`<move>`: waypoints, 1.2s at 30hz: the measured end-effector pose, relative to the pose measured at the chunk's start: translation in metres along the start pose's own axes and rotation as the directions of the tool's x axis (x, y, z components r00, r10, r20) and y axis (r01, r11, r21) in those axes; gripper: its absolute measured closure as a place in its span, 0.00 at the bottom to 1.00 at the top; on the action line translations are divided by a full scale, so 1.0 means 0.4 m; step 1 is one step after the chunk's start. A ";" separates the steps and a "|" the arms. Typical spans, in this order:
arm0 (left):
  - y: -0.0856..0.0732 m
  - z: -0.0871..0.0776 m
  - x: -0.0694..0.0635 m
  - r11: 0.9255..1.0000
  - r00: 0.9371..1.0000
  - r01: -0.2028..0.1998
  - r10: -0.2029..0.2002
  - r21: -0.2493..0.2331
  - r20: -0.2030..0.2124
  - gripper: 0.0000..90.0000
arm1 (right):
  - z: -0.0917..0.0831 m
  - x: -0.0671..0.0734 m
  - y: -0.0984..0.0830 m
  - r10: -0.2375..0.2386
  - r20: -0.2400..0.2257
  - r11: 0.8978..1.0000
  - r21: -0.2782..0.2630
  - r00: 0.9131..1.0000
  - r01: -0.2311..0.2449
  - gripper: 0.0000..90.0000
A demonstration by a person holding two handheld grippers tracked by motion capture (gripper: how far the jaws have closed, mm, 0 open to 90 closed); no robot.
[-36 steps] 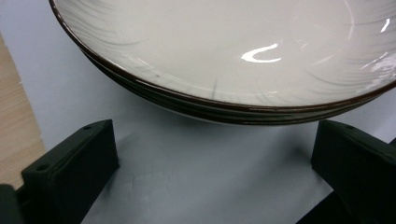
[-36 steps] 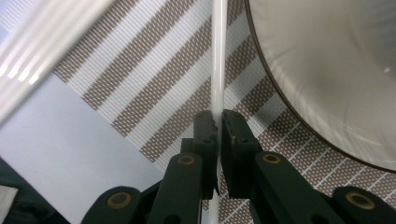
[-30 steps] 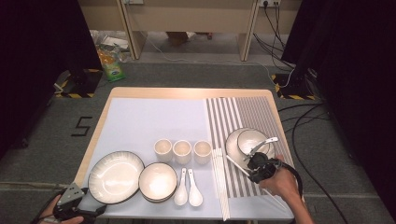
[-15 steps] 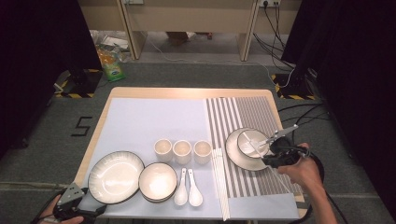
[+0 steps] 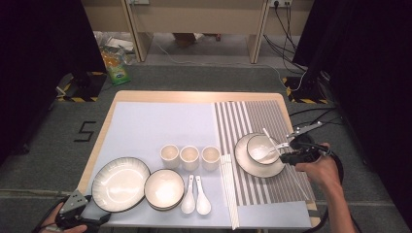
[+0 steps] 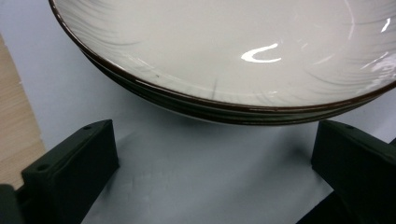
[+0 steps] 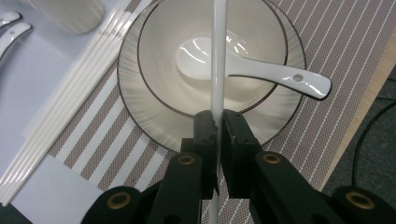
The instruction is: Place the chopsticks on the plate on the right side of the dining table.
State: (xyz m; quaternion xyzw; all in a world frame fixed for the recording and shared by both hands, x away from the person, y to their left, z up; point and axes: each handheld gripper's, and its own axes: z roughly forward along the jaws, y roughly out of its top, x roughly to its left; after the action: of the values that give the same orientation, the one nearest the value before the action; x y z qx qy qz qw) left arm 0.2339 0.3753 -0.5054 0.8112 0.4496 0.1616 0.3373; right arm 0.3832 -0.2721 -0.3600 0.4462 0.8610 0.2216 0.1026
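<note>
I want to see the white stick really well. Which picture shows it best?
The right gripper view: the chopstick runs up the middle, pinched between the right gripper jaws above the bowl. In the high view it is a thin, small line. The left gripper view faces a plate.

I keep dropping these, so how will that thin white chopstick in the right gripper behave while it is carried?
The chopstick looks glossy and smooth, so it may slip lengthwise through the right gripper. It is pinched near one end, with most of it reaching over the bowl, so it could pivot. It stays straight, so probably stiff, and likely light.
</note>
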 end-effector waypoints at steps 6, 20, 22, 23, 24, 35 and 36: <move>0.000 0.000 0.000 1.000 1.000 0.001 -0.001 0.001 0.001 0.00 | -0.009 -0.039 0.000 0.052 0.014 0.998 -0.021 0.999 -0.052 0.94; 0.001 0.000 0.000 1.000 1.000 0.002 -0.002 0.001 0.001 0.00 | -0.011 -0.127 -0.035 0.200 0.077 0.980 -0.012 0.977 -0.200 0.94; 0.000 0.000 0.000 1.000 1.000 0.001 -0.001 0.001 0.001 0.00 | -0.002 -0.134 -0.037 0.216 0.074 0.976 -0.012 0.973 -0.216 0.94; 0.001 0.000 0.000 1.000 1.000 0.001 -0.001 0.002 -0.001 0.00 | 0.003 -0.138 -0.039 0.212 0.075 0.977 -0.010 0.974 -0.212 0.94; 0.001 0.000 0.000 1.000 1.000 0.001 -0.001 0.002 -0.001 0.00 | 0.012 -0.141 -0.042 0.220 0.074 0.975 -0.006 0.973 -0.220 0.94; 0.001 0.000 0.000 1.000 1.000 0.001 -0.001 0.003 0.002 0.00 | 0.089 -0.155 -0.059 0.290 0.032 0.957 -0.003 0.957 -0.290 0.94; 0.001 0.000 0.000 1.000 1.000 0.000 0.000 0.002 0.001 0.00 | 0.093 -0.152 -0.056 0.286 0.031 0.958 0.000 0.958 -0.286 0.94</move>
State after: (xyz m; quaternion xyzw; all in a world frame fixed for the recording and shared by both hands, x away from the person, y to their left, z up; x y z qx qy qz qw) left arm 0.2341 0.3751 -0.5050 0.8116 0.4497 0.1603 0.3366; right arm 0.4161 -0.3220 -0.4049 0.5694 0.7863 0.2255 0.0816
